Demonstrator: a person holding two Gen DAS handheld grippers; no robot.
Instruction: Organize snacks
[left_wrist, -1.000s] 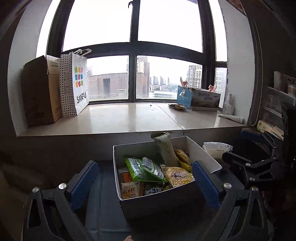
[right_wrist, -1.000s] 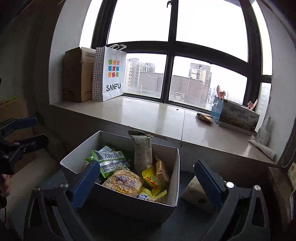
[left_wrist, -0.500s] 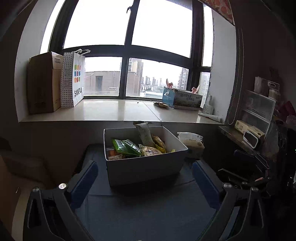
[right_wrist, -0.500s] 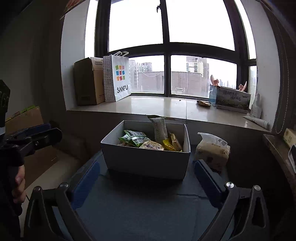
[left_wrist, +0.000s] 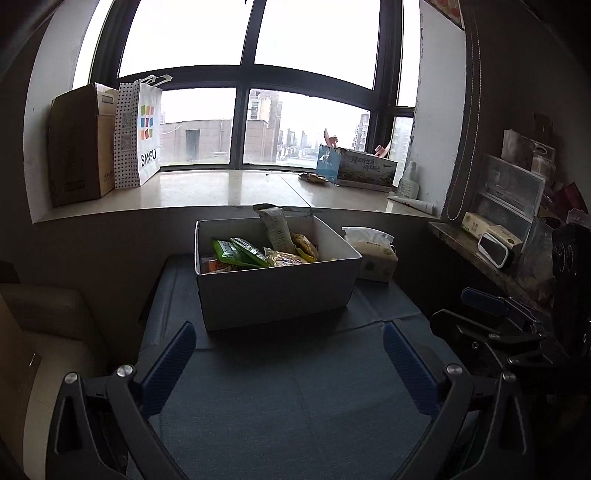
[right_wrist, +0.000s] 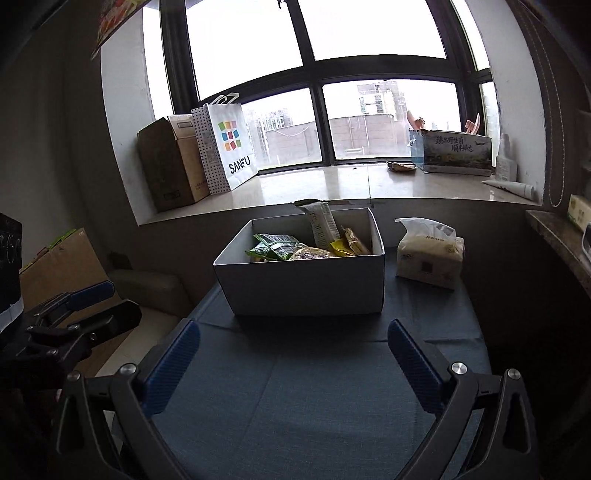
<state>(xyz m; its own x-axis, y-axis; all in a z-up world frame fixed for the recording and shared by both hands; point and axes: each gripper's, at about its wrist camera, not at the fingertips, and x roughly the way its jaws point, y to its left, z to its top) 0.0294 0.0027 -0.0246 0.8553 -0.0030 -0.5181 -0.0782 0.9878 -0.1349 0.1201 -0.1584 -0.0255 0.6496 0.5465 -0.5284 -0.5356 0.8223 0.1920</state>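
Your left hand-held gripper (left_wrist: 288, 345) is held low over the blue cloth of the worktop (left_wrist: 295, 406), with its blue-padded fingers spread wide and nothing between them. Your right hand-held gripper (right_wrist: 293, 341) is in the same condition: fingers apart, nothing gripped, short of the box.

The white box (right_wrist: 306, 284) stands on the worktop ahead of both grippers, well clear of the fingertips. It contains the snacks: green packets (left_wrist: 238, 253) on the left side, a yellow packet (right_wrist: 343, 247) toward the right, and a tall pale packet (left_wrist: 277, 230) standing upright against the far wall and rising above the rim. A tissue pack (right_wrist: 428, 254) sits on the worktop just beside the box, on its right.

Behind the worktop runs a window sill (left_wrist: 207, 188). On it stand a brown carton (left_wrist: 79, 142) and a SANFU paper bag (left_wrist: 140, 136) at the left, touching, and a blue printed box (left_wrist: 356, 168) at the right.
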